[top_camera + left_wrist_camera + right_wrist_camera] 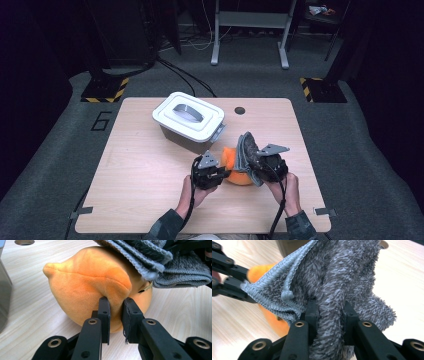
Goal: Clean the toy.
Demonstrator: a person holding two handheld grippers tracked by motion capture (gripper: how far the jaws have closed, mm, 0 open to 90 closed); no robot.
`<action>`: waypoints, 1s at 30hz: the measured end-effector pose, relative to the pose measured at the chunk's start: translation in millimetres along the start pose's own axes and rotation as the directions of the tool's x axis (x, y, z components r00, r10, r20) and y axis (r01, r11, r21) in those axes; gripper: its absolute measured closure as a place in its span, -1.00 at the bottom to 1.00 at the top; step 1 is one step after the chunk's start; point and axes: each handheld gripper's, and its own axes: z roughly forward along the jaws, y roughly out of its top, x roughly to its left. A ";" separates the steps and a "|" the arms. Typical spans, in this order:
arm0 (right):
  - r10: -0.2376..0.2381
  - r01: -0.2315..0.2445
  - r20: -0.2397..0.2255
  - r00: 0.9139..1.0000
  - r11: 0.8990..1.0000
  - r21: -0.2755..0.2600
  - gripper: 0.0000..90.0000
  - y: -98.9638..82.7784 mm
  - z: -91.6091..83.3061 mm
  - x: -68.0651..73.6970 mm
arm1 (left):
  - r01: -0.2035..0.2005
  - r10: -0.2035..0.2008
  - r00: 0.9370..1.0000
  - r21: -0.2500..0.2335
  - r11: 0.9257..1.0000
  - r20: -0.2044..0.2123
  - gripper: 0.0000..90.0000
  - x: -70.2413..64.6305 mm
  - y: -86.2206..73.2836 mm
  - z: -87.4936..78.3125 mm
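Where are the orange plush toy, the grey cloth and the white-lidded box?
Orange plush toy (85, 287), left gripper view, on its side.
Grey cloth (342, 277), right gripper view, on its fuzzy middle.
White-lidded box (170, 120), high view, on the lid.

Orange plush toy and grey towel, both clamped

Rounded and soft, resting on the table, a fold pinched in the left tongs; fuzzy, bunched, gripped by the right tongs, draped against the toy's top

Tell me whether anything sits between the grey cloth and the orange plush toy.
Nothing visible does. The grey cloth, pinched in the right hand-held gripper, already drapes over the top of the orange plush toy, which the left hand-held gripper pinches.
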 end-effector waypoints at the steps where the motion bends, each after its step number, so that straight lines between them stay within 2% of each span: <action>1: 0.009 -0.009 0.005 1.000 1.000 0.001 0.61 -1.4 0.3 -1.7 | 0.004 -0.004 1.000 -0.001 1.000 -0.004 0.73 0.1 -0.4 0.0; 9: 0.060 -0.061 0.010 0.998 0.998 0.008 0.61 -12.0 4.0 -18.6 | 0.013 -0.013 1.000 -0.006 1.000 0.002 0.73 3.3 -2.1 -0.3; 17: 0.102 -0.105 0.055 0.993 0.993 0.051 0.61 -26.9 15.3 -33.6 | 0.013 -0.013 1.000 -0.006 1.000 0.001 0.73 4.0 -2.7 -0.3; 21: 0.136 -0.140 0.055 0.989 0.987 0.076 0.61 -34.5 23.1 -38.2 | 0.013 -0.013 1.000 -0.007 1.000 0.000 0.73 4.0 -2.9 0.1; 25: 0.150 -0.156 0.064 0.987 0.982 0.110 0.61 -41.4 31.4 -43.0 | 0.016 -0.016 1.000 -0.007 1.000 -0.002 0.73 3.7 -3.2 0.1; 29: 0.170 -0.179 0.068 0.983 0.968 0.174 0.61 -51.9 46.2 -44.2 | 0.023 -0.023 1.000 -0.012 1.000 -0.004 0.73 4.0 -3.8 -0.1; 30: 0.162 -0.171 0.061 0.985 0.969 0.179 0.61 -54.4 50.0 -45.1 | 0.023 -0.023 1.000 -0.011 1.000 -0.003 0.73 4.0 -3.7 -0.2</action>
